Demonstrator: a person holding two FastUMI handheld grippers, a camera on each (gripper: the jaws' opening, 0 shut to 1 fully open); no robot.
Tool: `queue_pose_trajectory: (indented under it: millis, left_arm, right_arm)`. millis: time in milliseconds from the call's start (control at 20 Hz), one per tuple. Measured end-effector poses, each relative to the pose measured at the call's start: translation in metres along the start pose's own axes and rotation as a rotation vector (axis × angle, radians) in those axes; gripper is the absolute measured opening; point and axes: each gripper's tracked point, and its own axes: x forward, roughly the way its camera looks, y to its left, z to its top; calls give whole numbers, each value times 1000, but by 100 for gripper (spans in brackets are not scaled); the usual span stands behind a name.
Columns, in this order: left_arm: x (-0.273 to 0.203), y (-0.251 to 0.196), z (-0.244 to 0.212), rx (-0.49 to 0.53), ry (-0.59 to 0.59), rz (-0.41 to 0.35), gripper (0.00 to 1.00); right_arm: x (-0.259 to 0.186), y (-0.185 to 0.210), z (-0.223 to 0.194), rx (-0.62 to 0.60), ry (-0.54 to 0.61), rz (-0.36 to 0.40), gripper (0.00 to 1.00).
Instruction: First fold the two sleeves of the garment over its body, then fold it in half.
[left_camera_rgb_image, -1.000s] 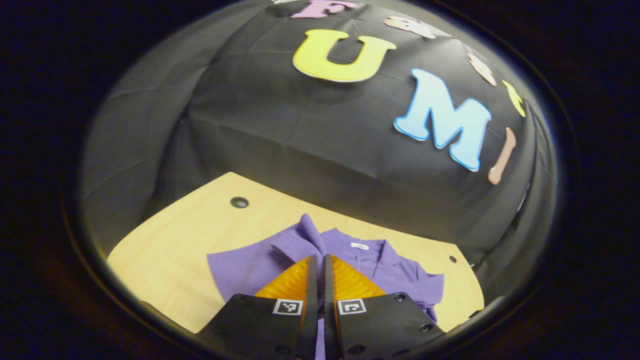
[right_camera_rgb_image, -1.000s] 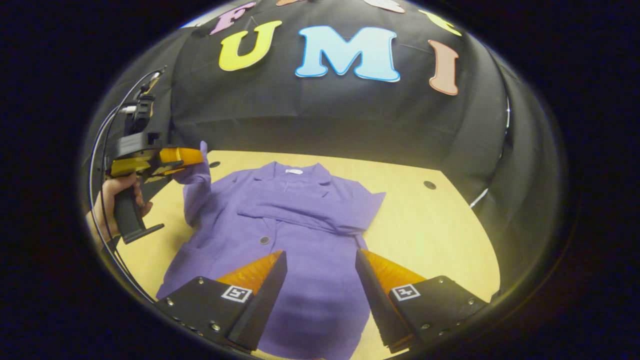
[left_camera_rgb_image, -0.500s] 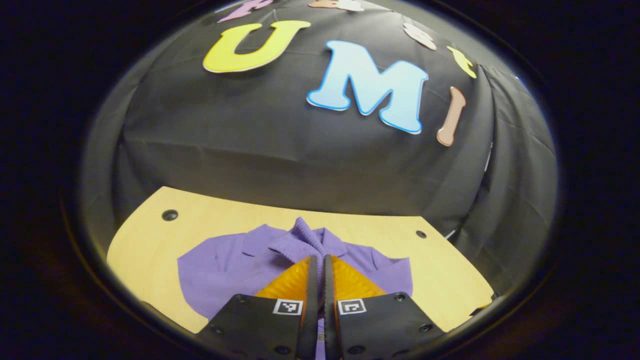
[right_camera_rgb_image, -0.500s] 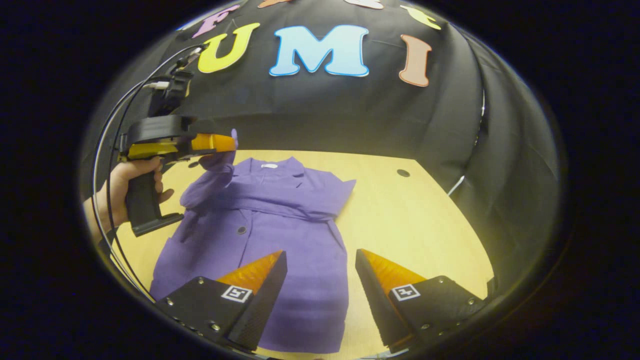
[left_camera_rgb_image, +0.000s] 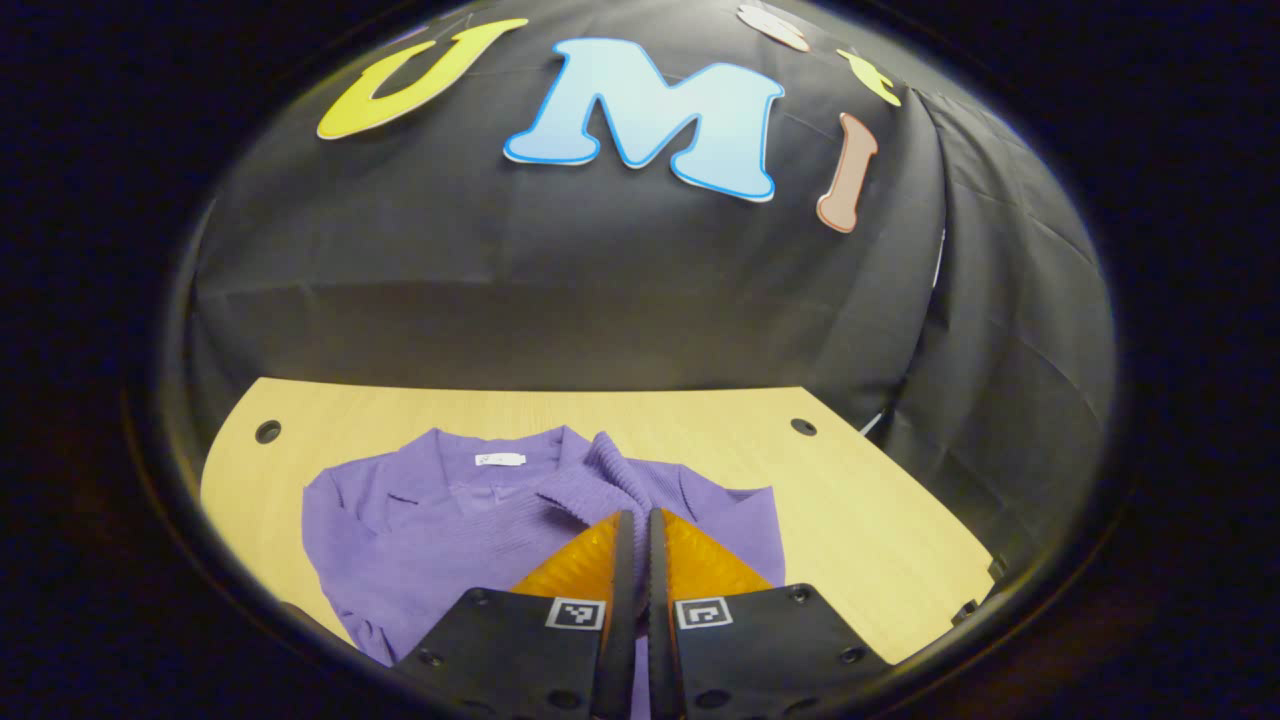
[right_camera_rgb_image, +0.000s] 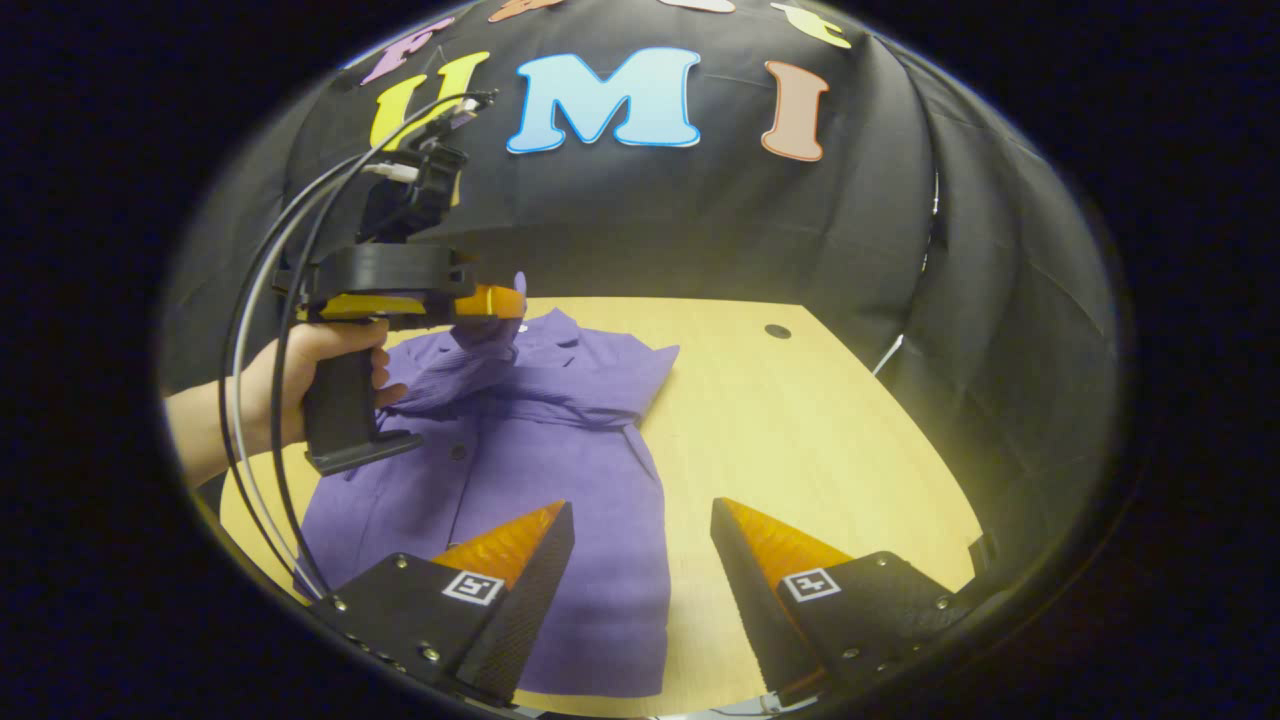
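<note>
In the left gripper view the left gripper has its own fingers covering the lower part of the purple garment, and the garment's hem is cut off below. The fingers are pressed together on the ribbed cuff of the left sleeve, lifted above the garment's chest. In the right gripper view a hand grips the handle of that gripper, level above the collar. The garment lies flat on the wooden table, its other sleeve folded across the body. The right gripper hangs over the hem, jaws wide apart, holding nothing.
</note>
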Motion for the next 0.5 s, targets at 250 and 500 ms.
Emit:
queue_pose_trajectory:
  millis: [250,500]
  left_arm:
    - [28,-5,-25,-11,57,18,11]
    - [47,-4,-47,-17,105,63,11]
  right_arm:
    - [5,-14,-7,-3,14,17,86]
    - [22,-24,-10,-22,6,63,86]
